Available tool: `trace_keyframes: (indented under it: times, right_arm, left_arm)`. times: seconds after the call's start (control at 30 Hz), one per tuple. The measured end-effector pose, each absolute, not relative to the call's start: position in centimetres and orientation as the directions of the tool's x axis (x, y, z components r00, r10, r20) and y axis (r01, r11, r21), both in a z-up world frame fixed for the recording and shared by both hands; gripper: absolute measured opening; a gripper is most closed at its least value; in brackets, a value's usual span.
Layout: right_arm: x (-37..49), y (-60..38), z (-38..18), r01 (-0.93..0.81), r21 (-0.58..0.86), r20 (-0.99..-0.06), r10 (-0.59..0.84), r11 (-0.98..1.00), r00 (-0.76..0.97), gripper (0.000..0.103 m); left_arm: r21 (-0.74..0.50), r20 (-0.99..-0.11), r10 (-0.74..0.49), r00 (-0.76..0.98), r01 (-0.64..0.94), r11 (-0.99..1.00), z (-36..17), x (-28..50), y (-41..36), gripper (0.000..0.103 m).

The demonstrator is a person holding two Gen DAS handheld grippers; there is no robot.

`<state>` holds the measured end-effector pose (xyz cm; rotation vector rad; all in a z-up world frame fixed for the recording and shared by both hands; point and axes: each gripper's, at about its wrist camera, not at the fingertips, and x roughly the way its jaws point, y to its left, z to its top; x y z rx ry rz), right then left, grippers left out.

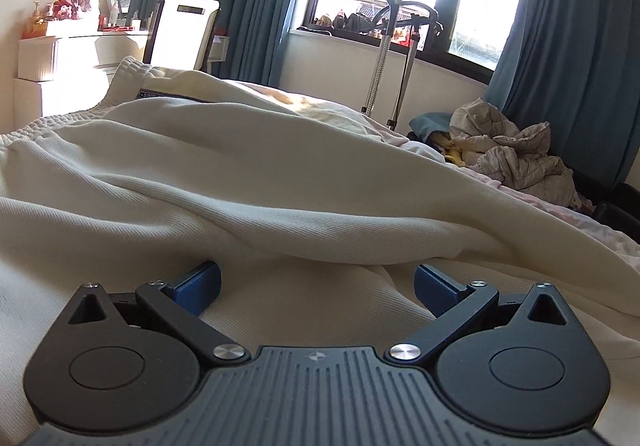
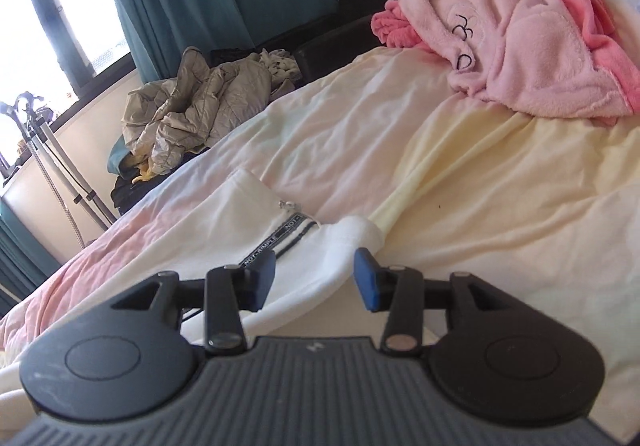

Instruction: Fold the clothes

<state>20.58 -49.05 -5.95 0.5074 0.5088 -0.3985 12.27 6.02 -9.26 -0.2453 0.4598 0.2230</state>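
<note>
The cream sweatshirt [image 1: 224,182] lies spread on the bed [image 2: 500,206] for folding, its zip collar at twelve o'clock of the half-open, empty right claw [image 2: 316,278]; the left claw [image 1: 316,286] gapes wide, holding nothing

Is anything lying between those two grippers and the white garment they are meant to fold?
Nothing visible does. The left gripper is open with the white garment bunched right in front of it. The right gripper is open over the same garment's edge. The pink robe lies farther up the bed.
</note>
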Motion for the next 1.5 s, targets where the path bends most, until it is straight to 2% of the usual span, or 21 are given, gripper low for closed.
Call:
trace_keyframes:
  times: [0.2, 0.43, 0.53, 0.63, 0.8, 1.0, 1.1, 1.17, 1.33, 1.4, 1.5]
  right_arm:
    - [14.1, -45.4, -3.7, 0.375, 0.342, -0.496, -0.174, 0.862, 0.851, 0.051]
    - [9.4, -41.1, -1.8, 0.256, 0.294, -0.481, -0.089, 0.921, 0.872, 0.053]
    - [8.0, -40.2, -1.0, 0.211, 0.341, -0.459, -0.034, 0.916, 0.888, 0.054]
    - [7.3, -38.8, -0.5, 0.164, 0.328, -0.460, 0.005, 0.930, 0.888, 0.054]
    - [6.8, -36.1, -0.9, 0.071, 0.246, -0.497, 0.063, 0.967, 0.865, 0.054]
    - [7.1, -34.4, -1.9, -0.004, 0.192, -0.541, 0.109, 0.981, 0.834, 0.054]
    - [7.3, -35.7, -2.5, 0.038, 0.236, -0.545, 0.099, 0.971, 0.833, 0.056]
    - [7.4, -37.3, -3.0, 0.124, 0.283, -0.558, 0.058, 0.951, 0.828, 0.056]
    - [6.9, -42.0, -4.3, 0.421, 0.295, -0.635, -0.153, 0.858, 0.757, 0.057]
    - [6.2, -43.8, -4.9, 0.497, 0.329, -0.646, -0.193, 0.803, 0.739, 0.057]
    - [4.9, -46.2, -5.7, 0.575, 0.431, -0.651, -0.202, 0.695, 0.732, 0.064]
  left_arm:
    - [-0.108, -0.463, 0.160, 0.872, -0.235, 0.966, -8.3, 11.4, 5.4, 0.103]
    - [-0.130, -0.465, 0.116, 0.878, -0.197, 0.972, -5.9, 7.9, 6.0, 0.103]
    - [-0.146, -0.467, 0.105, 0.878, -0.194, 0.970, -5.0, 6.3, 6.5, 0.103]
    - [-0.146, -0.478, 0.103, 0.872, -0.195, 0.970, -4.0, 5.2, 7.1, 0.103]
    - [-0.247, -0.570, 0.039, 0.820, -0.217, 0.944, -2.9, 4.1, 10.0, 0.103]
    - [-0.252, -0.599, 0.081, 0.797, -0.284, 0.925, -0.9, 3.0, 13.6, 0.103]
    - [-0.296, -0.593, 0.084, 0.801, -0.314, 0.902, 0.0, 2.2, 16.3, 0.103]
    - [-0.359, -0.593, 0.071, 0.802, -0.342, 0.868, 0.1, 1.7, 18.6, 0.103]
    - [-0.606, -0.568, -0.006, 0.823, -0.413, 0.680, -1.8, 0.2, 23.6, 0.103]
    - [-0.695, -0.548, -0.035, 0.836, -0.431, 0.575, -2.7, -0.3, 25.2, 0.103]
    - [-0.721, -0.549, -0.036, 0.835, -0.451, 0.526, -3.4, -0.5, 26.1, 0.103]
